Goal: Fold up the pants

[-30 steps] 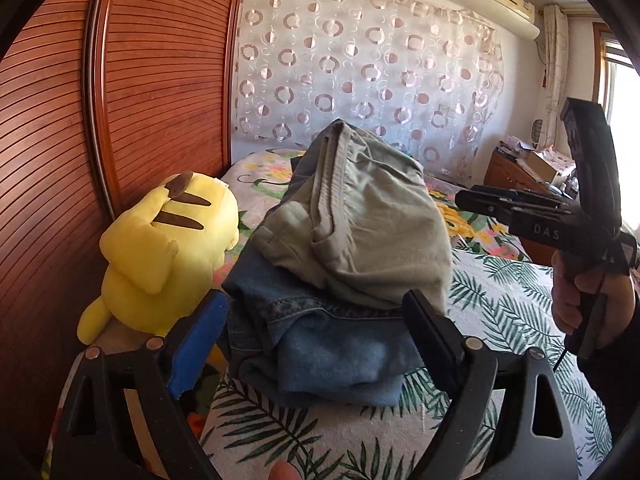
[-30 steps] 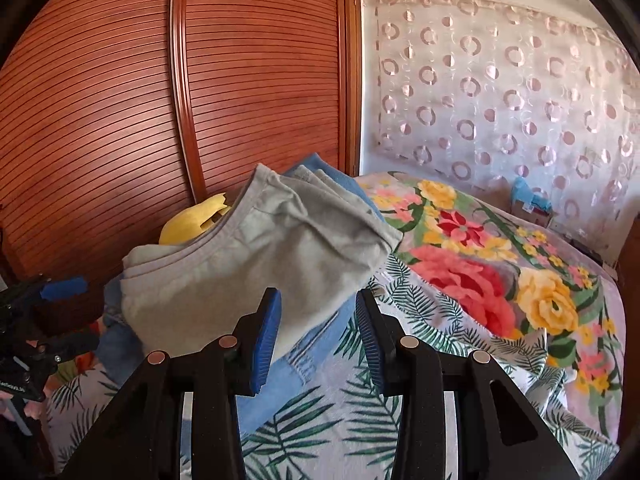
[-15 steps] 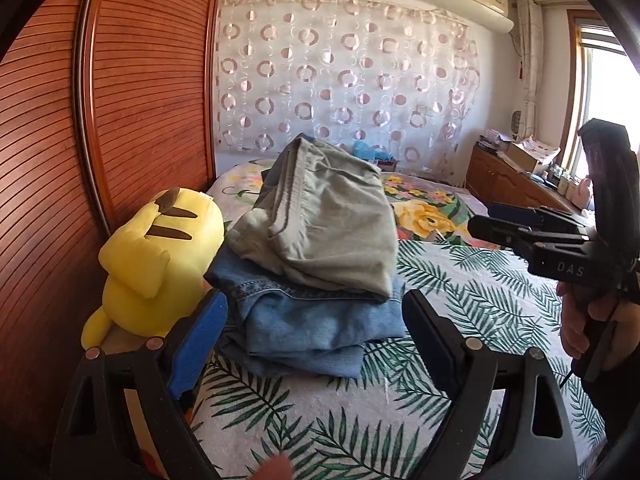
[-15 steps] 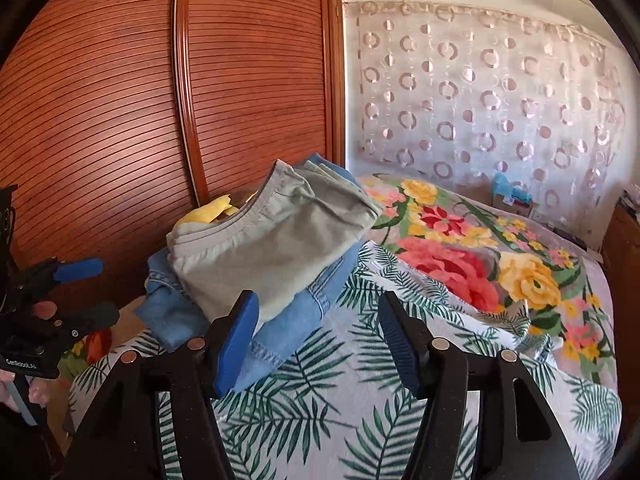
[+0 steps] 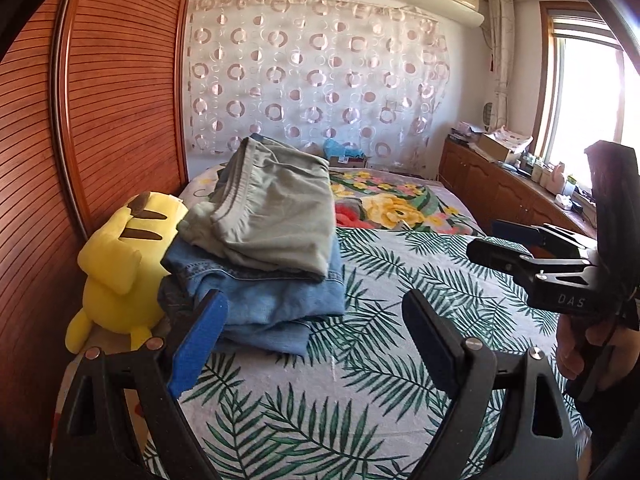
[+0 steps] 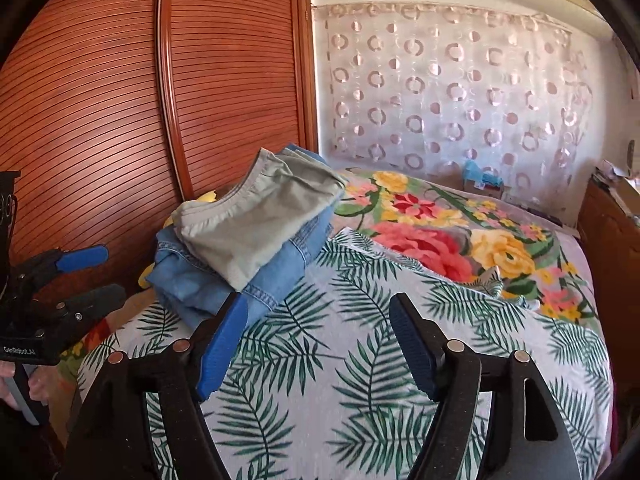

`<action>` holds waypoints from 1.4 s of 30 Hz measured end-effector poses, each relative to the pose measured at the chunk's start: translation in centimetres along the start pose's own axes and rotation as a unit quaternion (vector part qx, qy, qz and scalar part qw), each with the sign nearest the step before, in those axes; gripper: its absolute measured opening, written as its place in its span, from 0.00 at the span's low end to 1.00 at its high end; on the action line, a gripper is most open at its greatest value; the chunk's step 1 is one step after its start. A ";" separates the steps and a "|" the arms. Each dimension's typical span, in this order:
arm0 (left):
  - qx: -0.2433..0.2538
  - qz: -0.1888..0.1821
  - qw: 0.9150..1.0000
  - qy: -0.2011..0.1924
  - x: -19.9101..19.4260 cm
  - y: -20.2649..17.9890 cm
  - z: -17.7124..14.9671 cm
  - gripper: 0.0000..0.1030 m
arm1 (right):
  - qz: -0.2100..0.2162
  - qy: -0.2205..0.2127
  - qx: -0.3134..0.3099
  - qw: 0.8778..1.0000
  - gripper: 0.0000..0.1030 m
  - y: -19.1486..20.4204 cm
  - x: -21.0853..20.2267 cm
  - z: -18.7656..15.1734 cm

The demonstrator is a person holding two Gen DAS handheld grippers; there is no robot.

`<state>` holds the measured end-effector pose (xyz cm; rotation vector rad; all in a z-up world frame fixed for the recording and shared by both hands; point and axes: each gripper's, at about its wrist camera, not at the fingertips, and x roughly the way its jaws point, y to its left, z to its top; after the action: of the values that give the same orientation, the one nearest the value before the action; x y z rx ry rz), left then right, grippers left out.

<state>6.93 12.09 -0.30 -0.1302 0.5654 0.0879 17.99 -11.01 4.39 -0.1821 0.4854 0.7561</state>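
Folded grey-green pants (image 5: 276, 208) lie on top of folded blue jeans (image 5: 264, 300) in a stack at the left side of the bed; the stack also shows in the right wrist view, pants (image 6: 260, 224) over jeans (image 6: 240, 276). My left gripper (image 5: 316, 336) is open and empty, held back from the stack above the bed. My right gripper (image 6: 316, 340) is open and empty, to the right of the stack. It shows in the left wrist view (image 5: 500, 244) at the right. The left gripper shows in the right wrist view (image 6: 86, 272) at the far left.
A yellow plush toy (image 5: 124, 264) sits left of the stack against the wooden slatted wardrobe (image 5: 100, 100). The bed has a palm-leaf sheet (image 5: 360, 392) and a floral blanket (image 6: 448, 232). A wooden cabinet (image 5: 500, 196) with clutter stands at the right below the window.
Both grippers have drawn back from the stack, which now looks smaller and farther. The right gripper's jaws have opened wider. The stack has not moved.
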 end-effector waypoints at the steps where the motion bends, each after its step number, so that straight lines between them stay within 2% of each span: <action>1: 0.002 -0.001 1.000 0.001 -0.1 -0.3 -0.2 0.87 | -0.002 0.000 0.002 1.000 0.73 0.0 -0.3 -0.2; 25: 0.043 -0.048 0.997 0.031 -0.6 -8.3 -4.0 0.87 | -0.090 0.000 0.084 0.992 0.75 0.2 -9.2 -5.7; 32: 0.051 -0.061 0.997 0.019 -1.7 -10.1 -3.3 0.87 | -0.128 -0.005 0.096 0.987 0.75 0.9 -11.3 -6.0; 42: 0.060 -0.070 0.995 -0.023 -5.2 -11.6 -1.3 0.87 | -0.160 -0.051 0.095 0.981 0.75 4.1 -15.0 -5.5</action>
<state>3.25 0.19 2.60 -0.0500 0.5128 -0.0785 3.79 -19.08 6.88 -0.0403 0.4143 0.3987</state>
